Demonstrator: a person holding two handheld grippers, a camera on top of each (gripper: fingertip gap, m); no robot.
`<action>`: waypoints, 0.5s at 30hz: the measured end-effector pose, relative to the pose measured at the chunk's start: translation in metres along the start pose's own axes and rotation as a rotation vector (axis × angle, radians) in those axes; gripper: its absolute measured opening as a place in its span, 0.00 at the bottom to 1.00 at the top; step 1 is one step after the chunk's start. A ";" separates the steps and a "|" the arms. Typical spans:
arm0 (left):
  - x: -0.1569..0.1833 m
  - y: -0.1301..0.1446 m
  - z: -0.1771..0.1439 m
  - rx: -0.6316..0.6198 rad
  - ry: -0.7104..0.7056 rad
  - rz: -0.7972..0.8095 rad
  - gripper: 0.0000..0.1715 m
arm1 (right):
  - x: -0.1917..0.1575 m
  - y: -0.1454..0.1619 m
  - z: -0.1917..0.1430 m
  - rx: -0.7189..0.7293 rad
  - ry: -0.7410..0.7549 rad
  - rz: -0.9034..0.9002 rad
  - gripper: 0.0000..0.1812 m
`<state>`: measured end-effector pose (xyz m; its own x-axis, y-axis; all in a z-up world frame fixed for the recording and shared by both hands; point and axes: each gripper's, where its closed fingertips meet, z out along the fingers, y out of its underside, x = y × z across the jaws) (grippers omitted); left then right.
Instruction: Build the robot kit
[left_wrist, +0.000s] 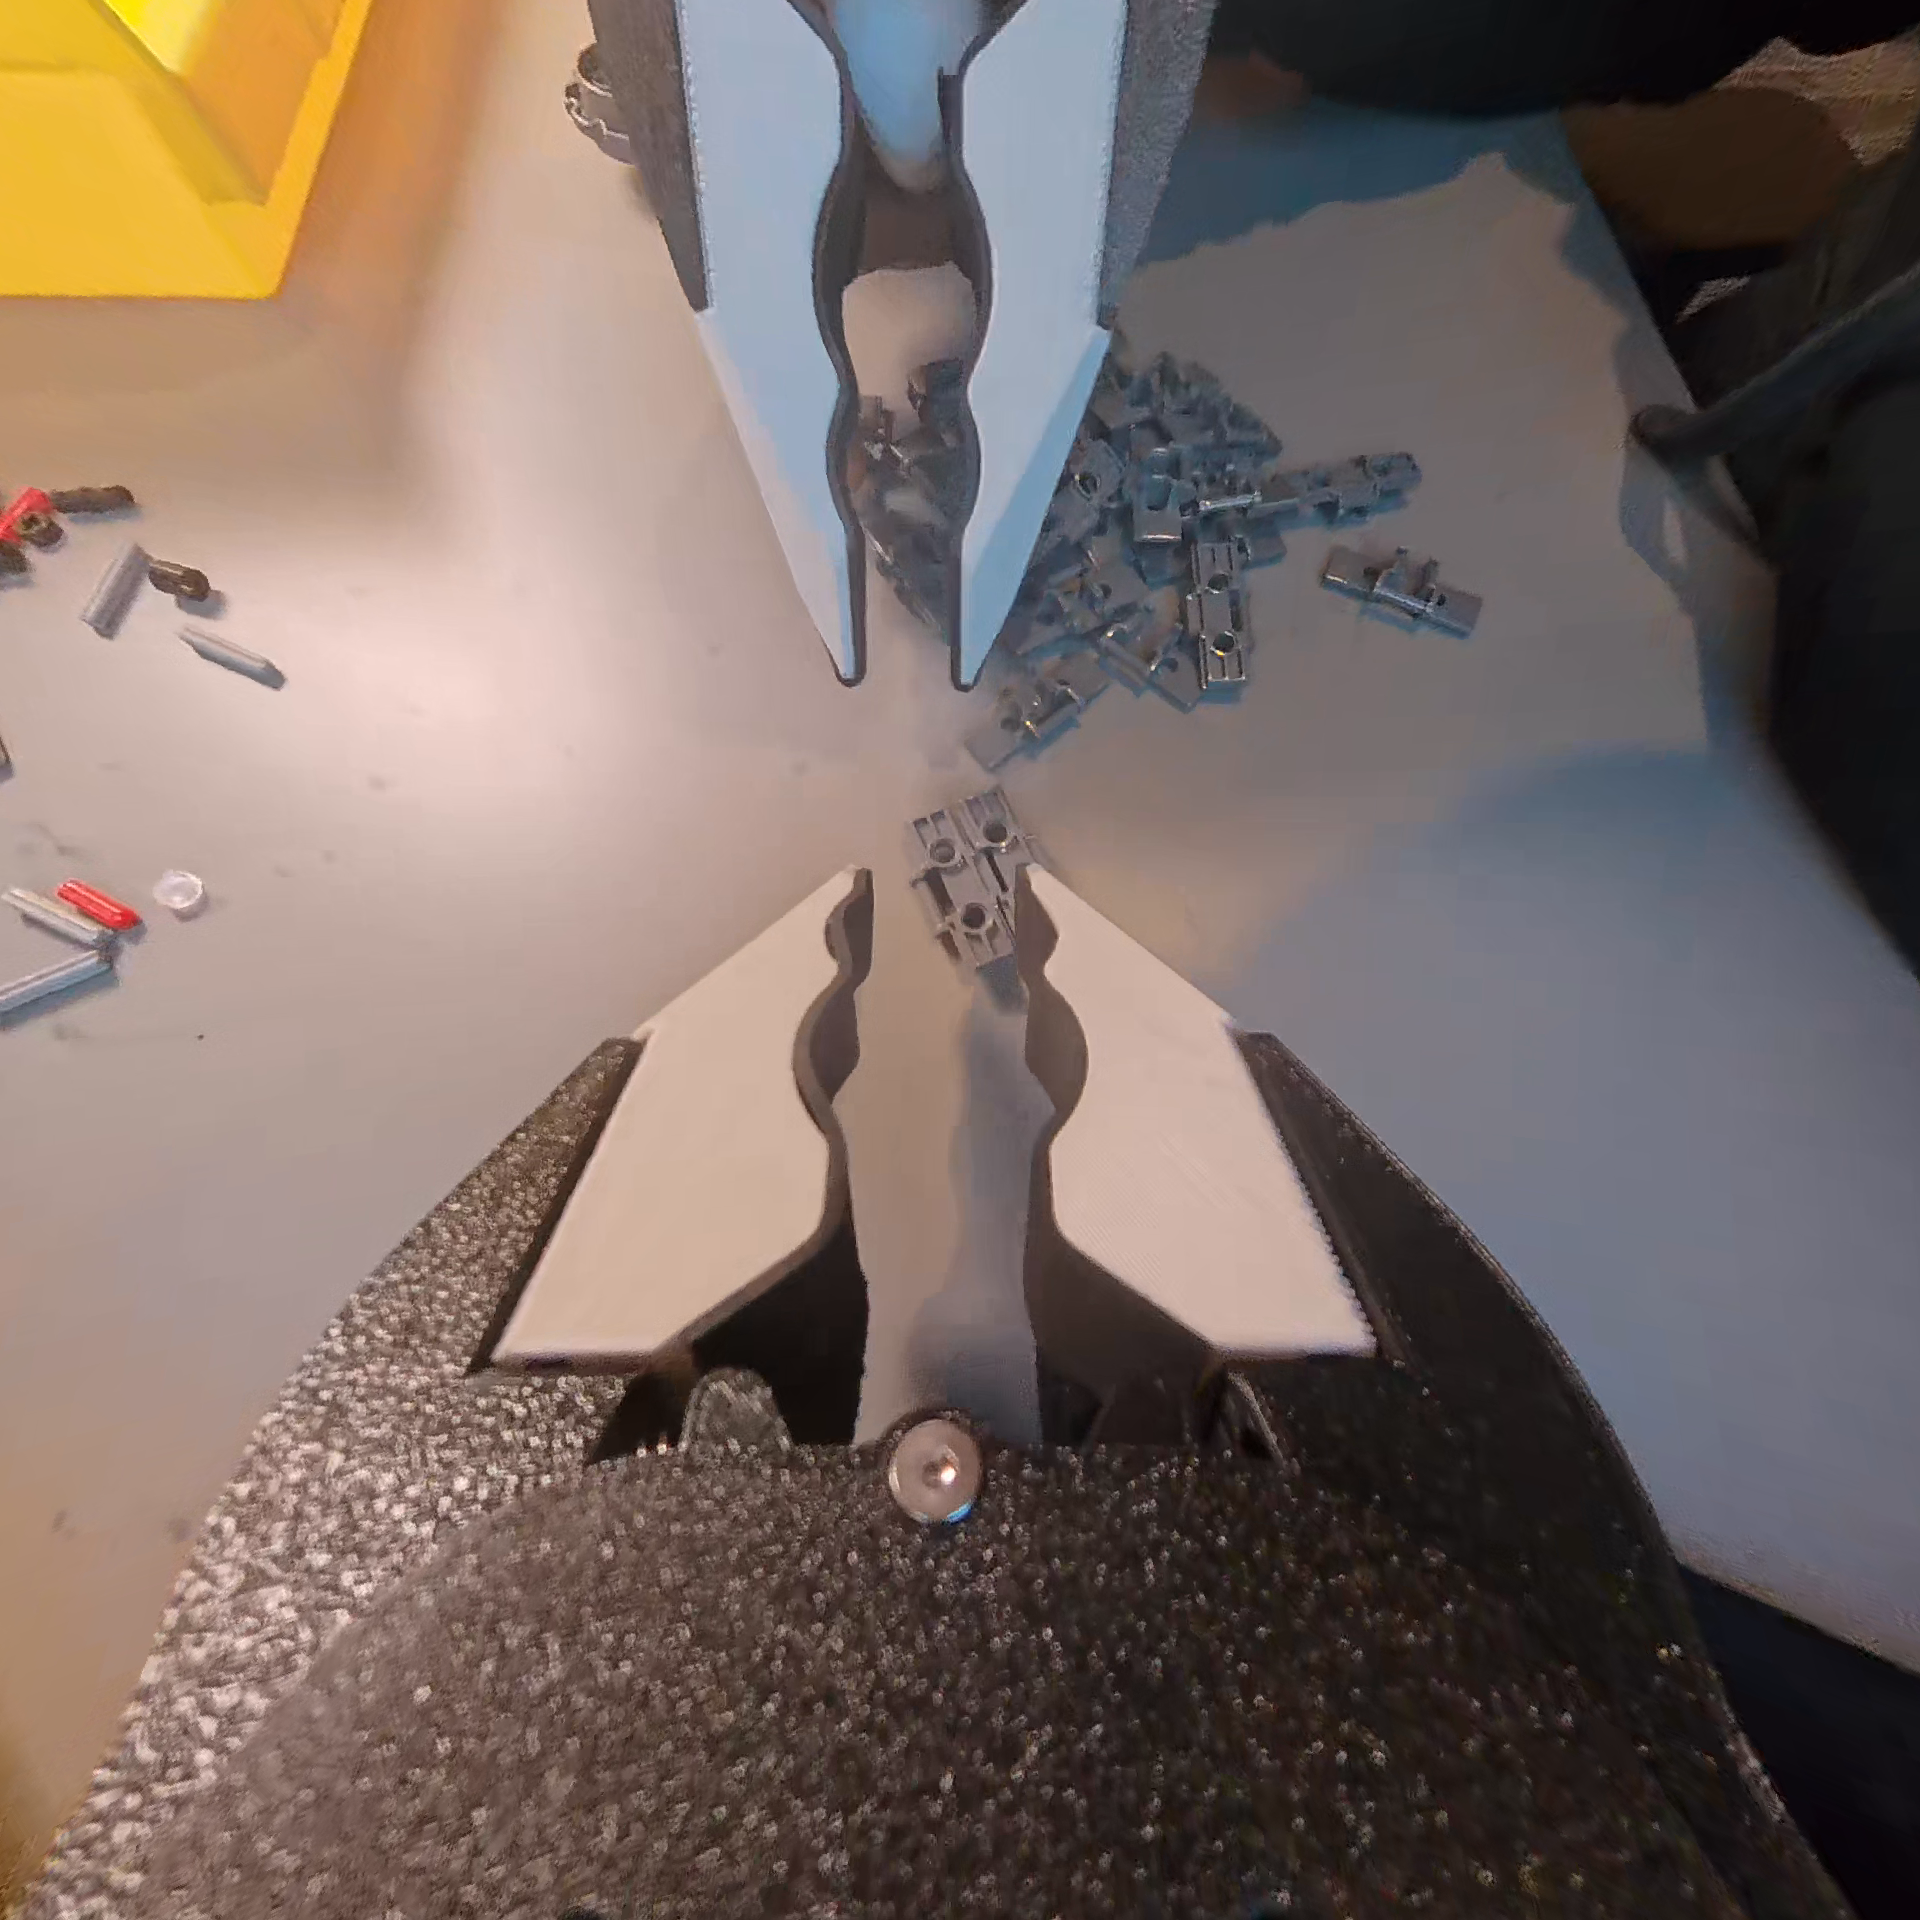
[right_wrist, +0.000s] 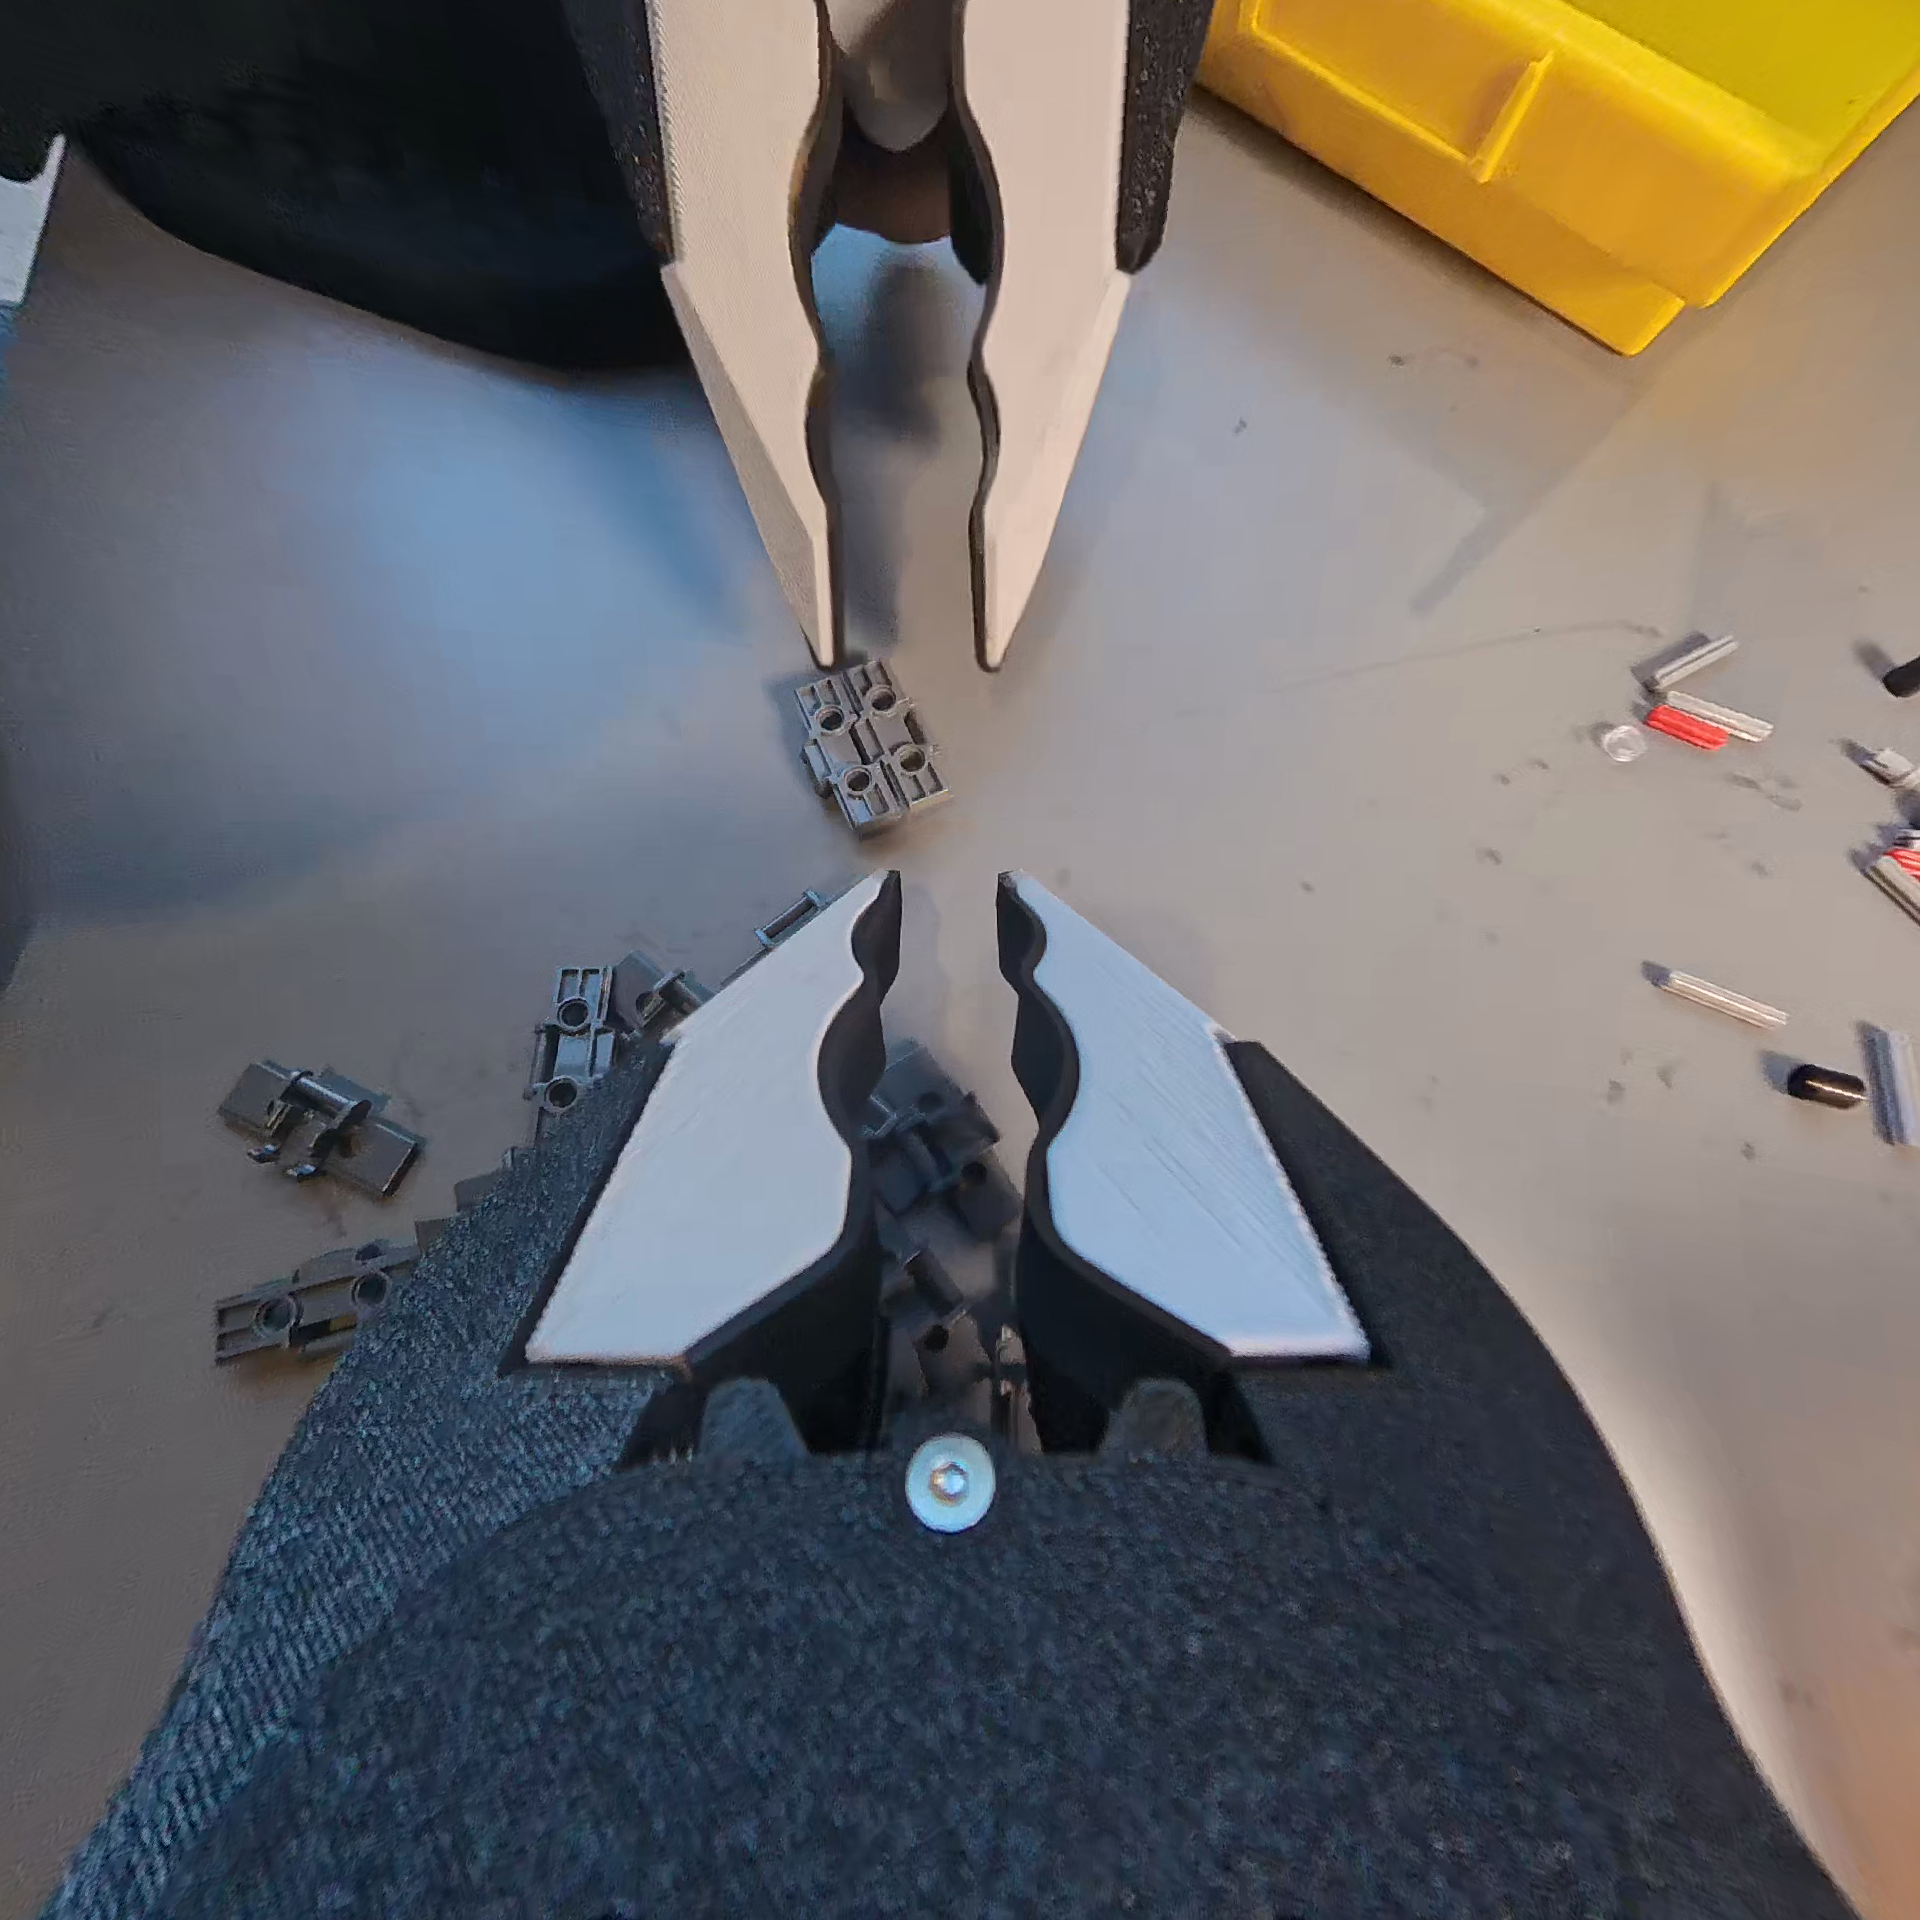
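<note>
A small block of joined dark grey track links lies flat on the grey table, just at the tips of my left gripper, close to its right finger. That gripper is open and holds nothing. The block also shows in the right wrist view, in front of the left gripper. My right gripper is open and empty, hovering over a pile of loose grey links. In the left wrist view the right gripper faces mine, with the pile beneath and beside it.
A yellow bin stands at the table's far side and also shows in the left wrist view. Small red, grey and black pins lie scattered nearby. Single links lie apart from the pile. A person's dark clothing borders the table. My right fingertips sit around 5 cm from my left ones.
</note>
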<state>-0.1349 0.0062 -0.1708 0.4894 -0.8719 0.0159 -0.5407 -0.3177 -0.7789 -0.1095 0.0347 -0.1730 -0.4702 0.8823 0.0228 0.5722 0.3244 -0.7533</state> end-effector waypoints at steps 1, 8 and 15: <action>-0.003 -0.002 0.004 0.002 -0.018 -0.014 0.14 | 0.000 0.001 0.000 -0.005 0.002 -0.002 0.10; -0.008 0.004 0.021 -0.058 -0.030 -0.124 0.11 | 0.009 0.004 -0.001 -0.011 0.036 0.022 0.10; -0.020 0.020 -0.006 -0.086 -0.055 -0.211 0.12 | 0.006 -0.003 -0.001 0.001 0.055 -0.013 0.10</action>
<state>-0.1594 0.0149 -0.1831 0.6335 -0.7616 0.1369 -0.4775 -0.5239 -0.7053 -0.1129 0.0391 -0.1696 -0.4398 0.8954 0.0689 0.5655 0.3357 -0.7533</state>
